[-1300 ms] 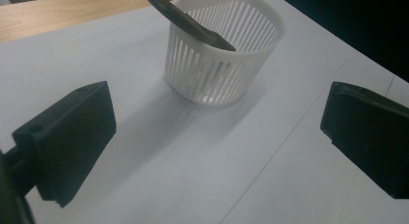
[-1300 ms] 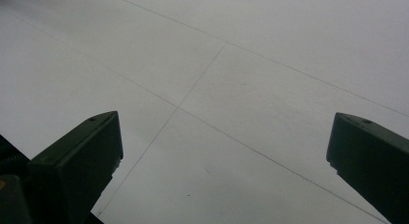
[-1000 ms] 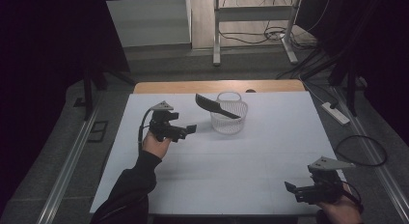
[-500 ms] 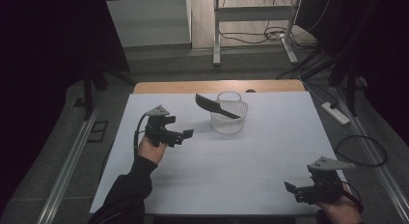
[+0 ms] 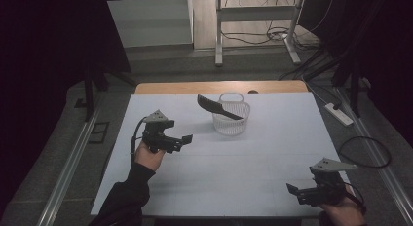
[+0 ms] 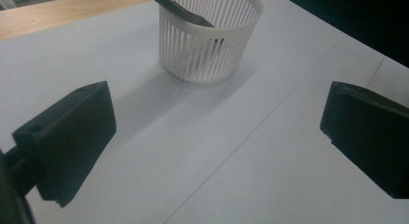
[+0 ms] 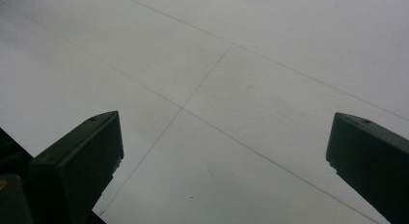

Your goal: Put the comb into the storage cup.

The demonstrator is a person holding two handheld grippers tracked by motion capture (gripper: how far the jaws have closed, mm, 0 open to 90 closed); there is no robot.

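White table [image 5: 234,172]: comb [image 5: 218,107] slants across basket [image 5: 232,120], handle up-left.

A white power strip [image 5: 338,114] lies on the grey floor [image 5: 63,138] beside the table [image 5: 243,177].

White table [image 5: 243,172], slotted basket [image 5: 232,122] on it

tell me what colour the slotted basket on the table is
White: the basket has thin upright white slats, clearest in the left gripper view. A black comb leans in it.
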